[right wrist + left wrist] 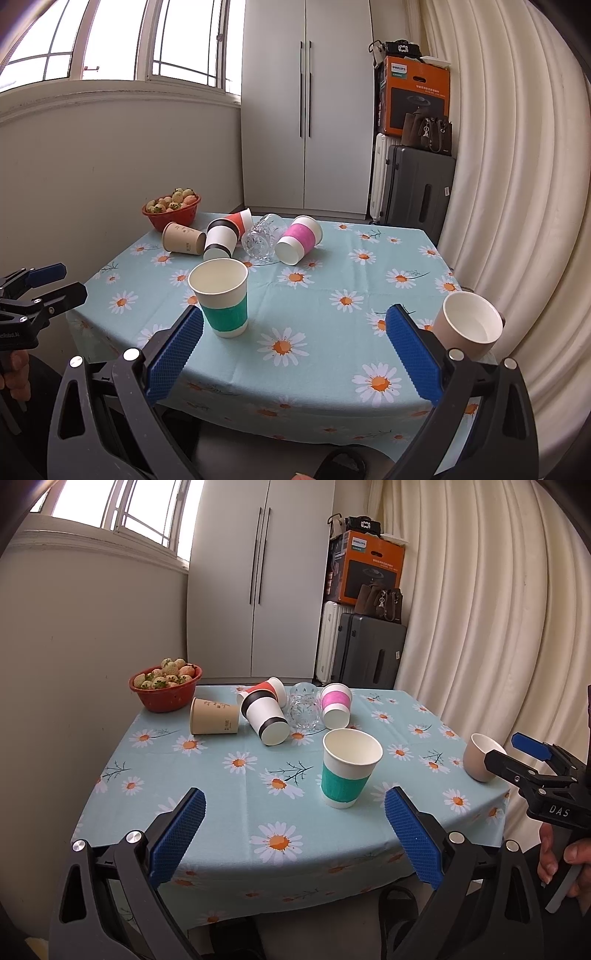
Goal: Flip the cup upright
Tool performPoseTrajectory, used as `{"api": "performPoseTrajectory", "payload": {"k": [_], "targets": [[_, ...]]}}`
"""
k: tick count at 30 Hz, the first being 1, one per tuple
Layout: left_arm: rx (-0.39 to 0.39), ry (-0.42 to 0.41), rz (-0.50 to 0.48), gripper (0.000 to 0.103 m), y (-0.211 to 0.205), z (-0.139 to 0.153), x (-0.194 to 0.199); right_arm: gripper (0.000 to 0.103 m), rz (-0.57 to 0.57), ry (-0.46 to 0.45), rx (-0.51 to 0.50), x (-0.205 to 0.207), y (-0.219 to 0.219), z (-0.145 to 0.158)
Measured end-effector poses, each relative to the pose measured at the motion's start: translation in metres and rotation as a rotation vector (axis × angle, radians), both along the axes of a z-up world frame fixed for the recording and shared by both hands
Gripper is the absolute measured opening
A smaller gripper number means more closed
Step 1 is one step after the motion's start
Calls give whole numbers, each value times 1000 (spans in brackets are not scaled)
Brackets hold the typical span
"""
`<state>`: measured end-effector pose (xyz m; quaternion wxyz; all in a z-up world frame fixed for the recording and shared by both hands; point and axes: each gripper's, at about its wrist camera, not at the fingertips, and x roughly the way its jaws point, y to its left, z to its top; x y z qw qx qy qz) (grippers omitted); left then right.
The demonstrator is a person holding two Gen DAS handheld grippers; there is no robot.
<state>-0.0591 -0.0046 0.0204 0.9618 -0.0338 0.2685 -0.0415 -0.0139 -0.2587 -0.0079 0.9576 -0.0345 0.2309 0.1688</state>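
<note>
A green-banded paper cup (350, 768) (221, 297) stands upright near the table's front. A beige cup (480, 757) (468, 325) stands upright at the right edge. At the back, several cups lie on their sides: a tan cup (213, 716) (183, 238), a black-banded cup (264, 716) (220, 239), a red cup (269, 689) (239, 220), a clear glass (304, 708) (261, 238) and a pink-banded cup (335, 706) (298, 239). My left gripper (294, 834) (55, 280) is open and empty before the front edge. My right gripper (294, 354) (513, 749) is open and empty, near the beige cup.
A red bowl of strawberries (165, 686) (171, 208) sits at the back left corner of the table (258, 812). A wall runs along the left, curtains (498, 627) along the right. A wardrobe (258, 590) and suitcases (369, 653) stand behind the table.
</note>
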Motion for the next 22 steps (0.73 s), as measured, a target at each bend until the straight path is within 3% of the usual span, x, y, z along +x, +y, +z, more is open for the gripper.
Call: {"api": "performPoseTrajectory", "payload": {"k": [22], "targets": [[17,-7,-4,95,-5,0,0,98,-5,-1,-3,-1,0,1]]}}
